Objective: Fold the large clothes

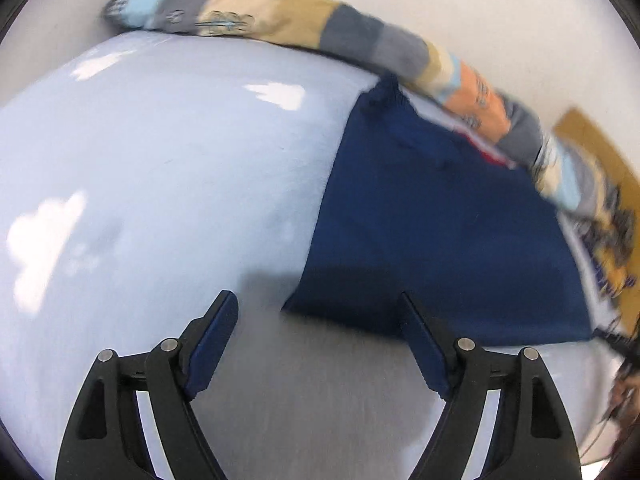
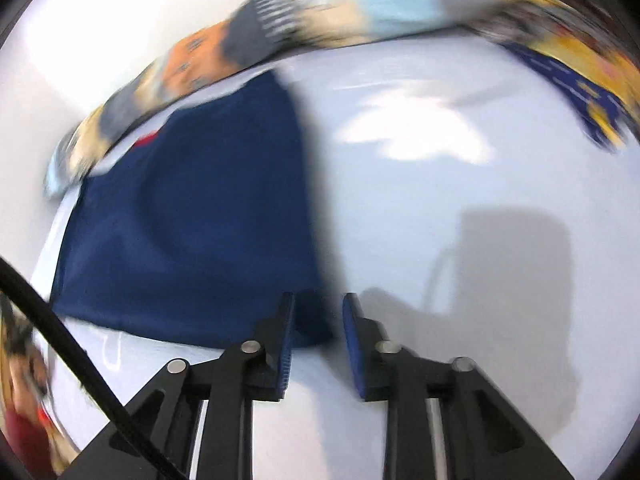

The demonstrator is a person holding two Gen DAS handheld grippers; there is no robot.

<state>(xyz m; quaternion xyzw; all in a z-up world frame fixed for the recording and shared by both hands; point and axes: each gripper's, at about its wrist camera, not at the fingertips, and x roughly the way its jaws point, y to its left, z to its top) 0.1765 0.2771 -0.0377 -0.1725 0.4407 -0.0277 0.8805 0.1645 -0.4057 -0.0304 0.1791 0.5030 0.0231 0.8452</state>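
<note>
A folded navy blue garment (image 1: 440, 220) lies flat on the pale blue table (image 1: 160, 160); it also shows in the right wrist view (image 2: 192, 232), blurred. My left gripper (image 1: 320, 308) is open and empty, just in front of the garment's near left corner. My right gripper (image 2: 318, 308) is partly open and empty, its jaws a little apart at the garment's near right corner, holding nothing.
A long patchwork-patterned cloth roll (image 1: 280, 20) runs along the table's far edge, also in the right wrist view (image 2: 240, 40). A brown board (image 1: 600, 148) stands at the right. A black cable (image 2: 80, 360) crosses the lower left.
</note>
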